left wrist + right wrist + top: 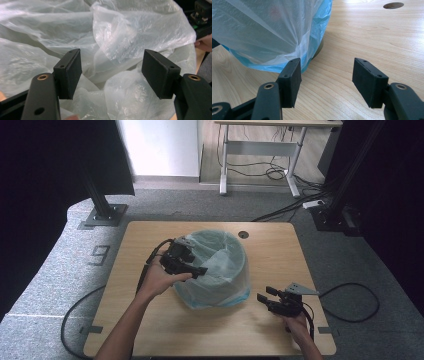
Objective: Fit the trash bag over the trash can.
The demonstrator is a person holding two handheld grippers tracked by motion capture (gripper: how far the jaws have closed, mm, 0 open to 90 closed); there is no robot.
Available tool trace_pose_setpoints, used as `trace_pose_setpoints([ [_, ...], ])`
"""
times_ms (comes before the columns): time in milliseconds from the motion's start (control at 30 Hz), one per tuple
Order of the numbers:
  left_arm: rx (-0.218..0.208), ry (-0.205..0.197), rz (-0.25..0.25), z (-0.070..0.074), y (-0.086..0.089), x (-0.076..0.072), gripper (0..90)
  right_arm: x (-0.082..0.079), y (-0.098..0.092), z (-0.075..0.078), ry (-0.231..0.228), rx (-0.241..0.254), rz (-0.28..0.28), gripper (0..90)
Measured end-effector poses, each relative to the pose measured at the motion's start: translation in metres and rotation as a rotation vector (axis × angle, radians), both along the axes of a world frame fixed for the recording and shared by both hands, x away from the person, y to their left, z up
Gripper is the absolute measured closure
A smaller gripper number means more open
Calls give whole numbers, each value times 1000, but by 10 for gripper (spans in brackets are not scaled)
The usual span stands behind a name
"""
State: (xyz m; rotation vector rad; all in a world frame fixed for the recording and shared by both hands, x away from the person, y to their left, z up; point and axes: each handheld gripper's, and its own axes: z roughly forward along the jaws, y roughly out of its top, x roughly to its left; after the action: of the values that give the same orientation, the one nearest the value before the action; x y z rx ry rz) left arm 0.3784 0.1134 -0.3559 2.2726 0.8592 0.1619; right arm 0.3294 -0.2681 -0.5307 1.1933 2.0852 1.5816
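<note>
A round bin lined with a pale translucent plastic bag [220, 265] stands in the middle of the wooden table [270, 255]. My left gripper [200, 270] hangs over the bin's left rim, pointing into it, jaws open. In the left gripper view the crumpled bag [117, 40] lies between and beyond the open pads [71, 72], which do not press on it. My right gripper [265, 295] rests low near the table's front right, jaws open, aimed at the bin's base. In the right gripper view the bag's blue-edged skirt [274, 37] hangs just past the left pad [292, 80].
A round cable hole [243, 234] sits in the table's far edge. Black cables trail from both grippers across the table and floor. A metal stand base [104, 215] lies beyond the far left corner, and a desk with cables stands at the back.
</note>
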Motion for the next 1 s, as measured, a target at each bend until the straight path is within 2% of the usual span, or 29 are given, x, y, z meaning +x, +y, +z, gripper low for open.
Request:
trace_pose_setpoints([
  [267, 56, 46, 14, -13, -10, 9, 343, 0, -3, 1, -2, 1, -8, 391],
  [433, 48, 43, 17, -12, -10, 8, 339, 0, -6, 1, -3, 8, -15, 391],
  [667, -67, -21, 28, -2, 3, 0, 326, 0, -5, 1, -3, 5, -14, 391],
  [833, -132, -71, 40, 6, 17, -8, 323, 0, -5, 1, 0, 5, -17, 391],
  [1000, -175, -99, 58, 8, 31, -14, 321, 0, -6, 1, -3, 4, -18, 390],
])
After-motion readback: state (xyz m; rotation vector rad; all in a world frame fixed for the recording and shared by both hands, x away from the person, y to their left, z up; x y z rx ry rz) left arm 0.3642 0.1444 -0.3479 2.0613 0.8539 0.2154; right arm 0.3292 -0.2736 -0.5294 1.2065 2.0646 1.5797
